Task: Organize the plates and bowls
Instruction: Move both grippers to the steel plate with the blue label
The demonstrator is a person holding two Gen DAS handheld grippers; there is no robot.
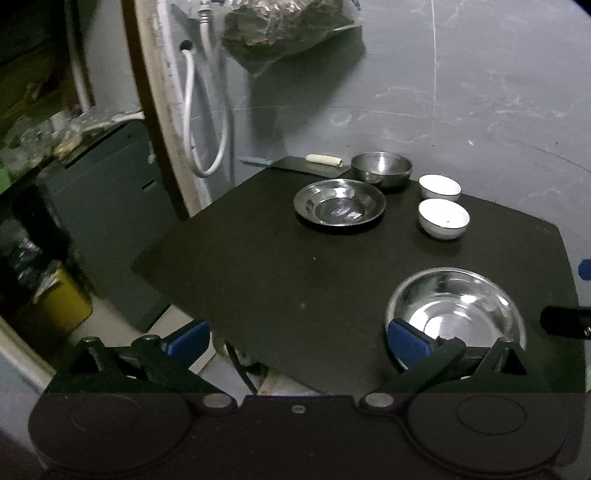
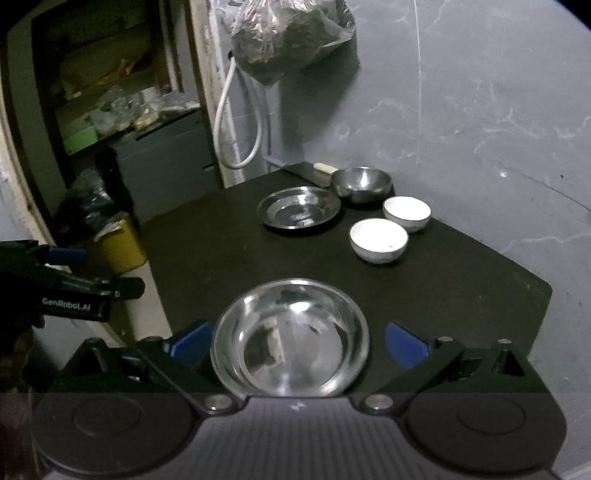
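Observation:
A black table [image 1: 280, 266] [image 2: 229, 251] carries the dishes. Nearest is a large steel bowl [image 1: 456, 308] [image 2: 290, 338]. Farther back lie a steel plate [image 1: 339, 205] [image 2: 298, 211], a smaller steel bowl [image 1: 381, 168] [image 2: 361, 182] and two white bowls [image 1: 443, 218] [image 1: 439, 186] [image 2: 378, 239] [image 2: 406, 212]. My left gripper [image 1: 297, 338] is open over the table's near left edge, its right finger beside the large bowl's rim. My right gripper [image 2: 297, 341] is open, its blue pads apart from the large bowl that lies between them. The left gripper [image 2: 66, 284] shows at the right wrist view's left edge.
A cleaver with a pale handle [image 1: 323, 159] [image 2: 325, 168] lies at the table's far edge. A grey marbled wall [image 1: 480, 92] stands behind. A filled plastic bag [image 1: 280, 29] and white hoses [image 1: 207, 122] hang there. Left are a grey cabinet [image 1: 107, 206] and a yellow bin [image 1: 62, 299].

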